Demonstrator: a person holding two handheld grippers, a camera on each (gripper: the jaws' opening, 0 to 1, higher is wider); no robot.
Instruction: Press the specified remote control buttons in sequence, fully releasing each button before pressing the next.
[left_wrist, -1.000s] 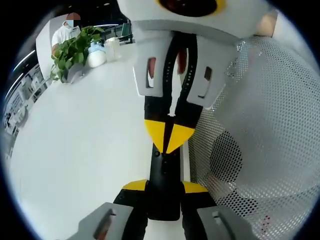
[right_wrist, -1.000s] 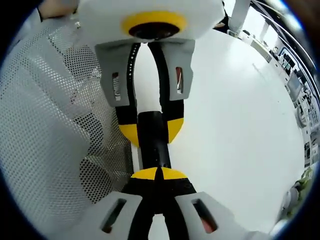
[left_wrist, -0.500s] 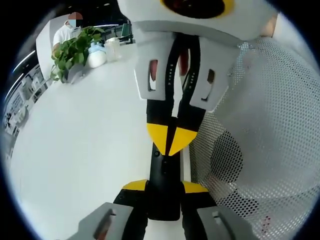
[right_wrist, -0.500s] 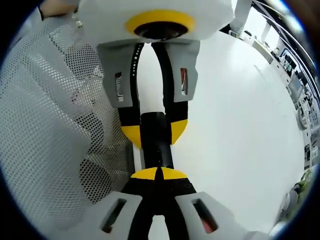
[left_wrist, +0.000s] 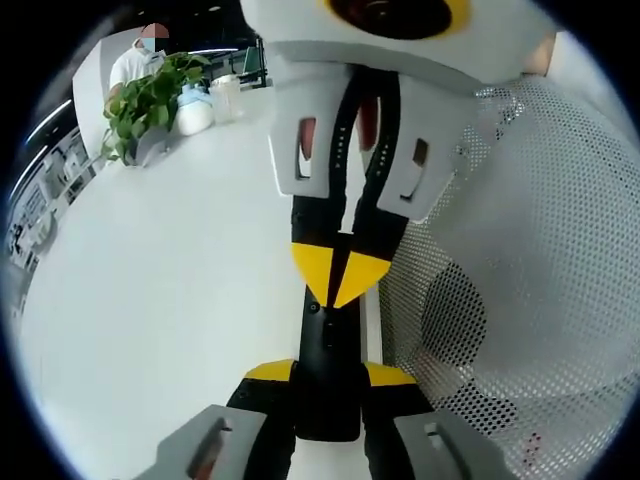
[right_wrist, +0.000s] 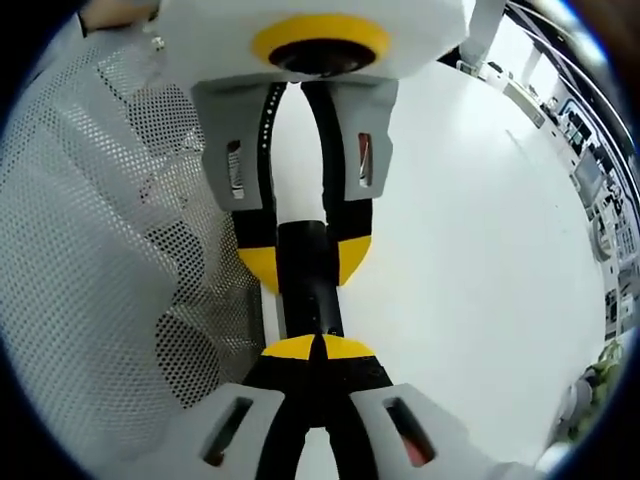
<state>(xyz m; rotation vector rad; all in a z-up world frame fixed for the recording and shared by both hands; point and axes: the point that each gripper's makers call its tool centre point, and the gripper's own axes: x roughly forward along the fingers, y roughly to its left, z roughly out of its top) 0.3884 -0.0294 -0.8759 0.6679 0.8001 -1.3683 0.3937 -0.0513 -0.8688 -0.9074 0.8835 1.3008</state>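
Note:
A black remote control (left_wrist: 330, 335) lies lengthwise over the white table, its near end clamped between the yellow-tipped jaws of my left gripper (left_wrist: 330, 372). My right gripper (left_wrist: 338, 272) comes in from the opposite side, its two yellow tips closed together and resting on the remote's top face. In the right gripper view, my right gripper (right_wrist: 320, 348) is shut with its joined tips on the remote (right_wrist: 308, 295). Beyond it, my left gripper (right_wrist: 305, 262) holds the remote's far end by its sides. The buttons are hidden.
A person's white mesh sleeve (left_wrist: 520, 250) hangs close beside the grippers and reappears as mesh fabric (right_wrist: 90, 250). The white table (left_wrist: 160, 300) stretches wide. At its far end stand a potted plant (left_wrist: 145, 100) and white containers (left_wrist: 195, 110), with a person (left_wrist: 135, 62) behind.
Almost nothing: the right gripper's joined tips slid a few pixels along the remote toward the left gripper and back. Both grippers stay on the remote.

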